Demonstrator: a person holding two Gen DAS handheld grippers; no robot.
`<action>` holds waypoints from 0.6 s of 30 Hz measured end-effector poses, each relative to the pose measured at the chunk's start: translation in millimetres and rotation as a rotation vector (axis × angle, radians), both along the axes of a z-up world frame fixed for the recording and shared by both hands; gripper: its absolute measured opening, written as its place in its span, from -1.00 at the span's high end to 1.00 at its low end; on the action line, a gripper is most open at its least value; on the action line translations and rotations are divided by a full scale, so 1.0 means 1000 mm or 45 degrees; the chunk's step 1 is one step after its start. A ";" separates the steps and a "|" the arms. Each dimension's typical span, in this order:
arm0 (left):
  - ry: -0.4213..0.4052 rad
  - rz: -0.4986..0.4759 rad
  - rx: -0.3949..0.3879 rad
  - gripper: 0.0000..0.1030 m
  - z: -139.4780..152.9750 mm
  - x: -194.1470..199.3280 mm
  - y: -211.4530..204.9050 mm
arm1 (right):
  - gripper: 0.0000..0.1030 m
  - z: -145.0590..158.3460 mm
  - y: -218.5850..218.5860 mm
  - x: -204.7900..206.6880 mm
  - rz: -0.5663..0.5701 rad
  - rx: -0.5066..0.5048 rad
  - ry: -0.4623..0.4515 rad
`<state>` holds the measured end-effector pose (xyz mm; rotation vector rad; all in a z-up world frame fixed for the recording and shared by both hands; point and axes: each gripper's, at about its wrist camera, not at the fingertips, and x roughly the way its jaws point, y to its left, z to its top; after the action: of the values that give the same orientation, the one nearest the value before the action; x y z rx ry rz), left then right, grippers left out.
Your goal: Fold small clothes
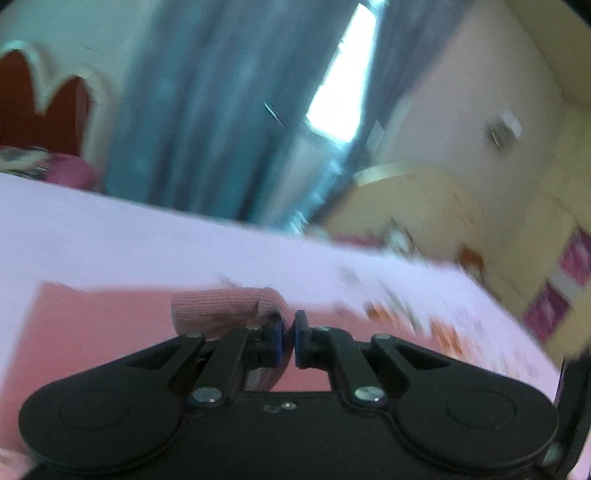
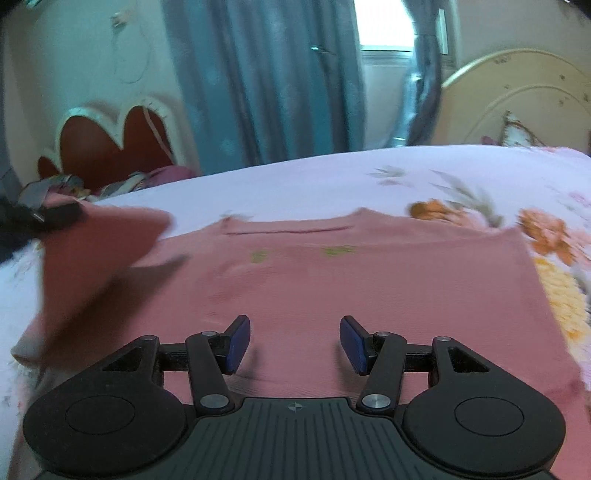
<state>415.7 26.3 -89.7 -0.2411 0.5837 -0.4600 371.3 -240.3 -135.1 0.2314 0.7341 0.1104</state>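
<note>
A small pink knit top (image 2: 369, 288) lies spread flat on the floral bedsheet (image 2: 295, 181). My right gripper (image 2: 294, 343) hovers open just over its near hem, nothing between the blue pads. In the right wrist view, the top's left sleeve (image 2: 99, 254) is lifted and blurred, held up by my left gripper (image 2: 40, 218) at the far left. In the left wrist view, the left gripper (image 1: 289, 339) is shut on the ribbed sleeve cuff (image 1: 221, 306), which bunches left of the pads, with the pink top (image 1: 110, 332) below.
Blue curtains (image 2: 266, 85) and a bright window (image 2: 384, 26) stand behind the bed. A red heart-shaped headboard (image 2: 110, 136) with heaped cloth is at back left. A cream headboard (image 2: 517, 96) and a pillow (image 2: 521, 134) are at back right.
</note>
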 end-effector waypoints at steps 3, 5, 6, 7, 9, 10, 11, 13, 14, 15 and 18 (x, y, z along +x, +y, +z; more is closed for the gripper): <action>0.088 -0.108 0.162 0.70 -0.029 -0.002 -0.043 | -0.06 -0.002 -0.018 -0.009 0.003 0.040 0.022; 0.118 -0.144 0.248 0.51 -0.039 -0.009 -0.057 | -0.06 -0.001 -0.024 -0.014 0.012 0.072 0.022; 0.115 -0.153 0.281 0.36 -0.041 -0.013 -0.061 | -0.06 0.000 -0.026 -0.016 0.020 0.085 0.019; 0.106 -0.156 0.309 0.21 -0.041 -0.016 -0.061 | -0.06 0.001 -0.028 -0.017 0.028 0.100 0.014; 0.072 -0.115 0.349 -0.36 -0.037 -0.019 -0.055 | -0.06 0.004 -0.027 -0.018 0.054 0.124 0.008; 0.052 -0.088 0.359 -0.40 -0.035 -0.023 -0.049 | -0.09 0.005 -0.024 -0.018 0.071 0.129 0.001; 0.044 -0.069 0.371 -0.41 -0.034 -0.026 -0.041 | -0.25 0.006 -0.021 -0.017 0.090 0.133 -0.008; 0.041 -0.011 0.400 -0.41 -0.030 -0.028 -0.025 | -0.43 0.011 -0.011 -0.019 0.139 0.123 -0.042; 0.039 0.032 0.418 -0.41 -0.030 -0.031 -0.013 | -0.43 0.012 -0.005 -0.020 0.174 0.112 -0.056; 0.041 0.075 0.441 -0.41 -0.031 -0.034 -0.002 | -0.43 0.014 0.004 -0.020 0.208 0.092 -0.071; 0.057 0.199 0.518 -0.40 -0.034 -0.041 0.028 | -0.43 0.015 0.036 -0.022 0.318 -0.026 -0.115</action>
<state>375.0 54.1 -124.0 0.0919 0.6833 -0.1780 349.4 -204.0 -120.1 0.1132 0.6717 0.3487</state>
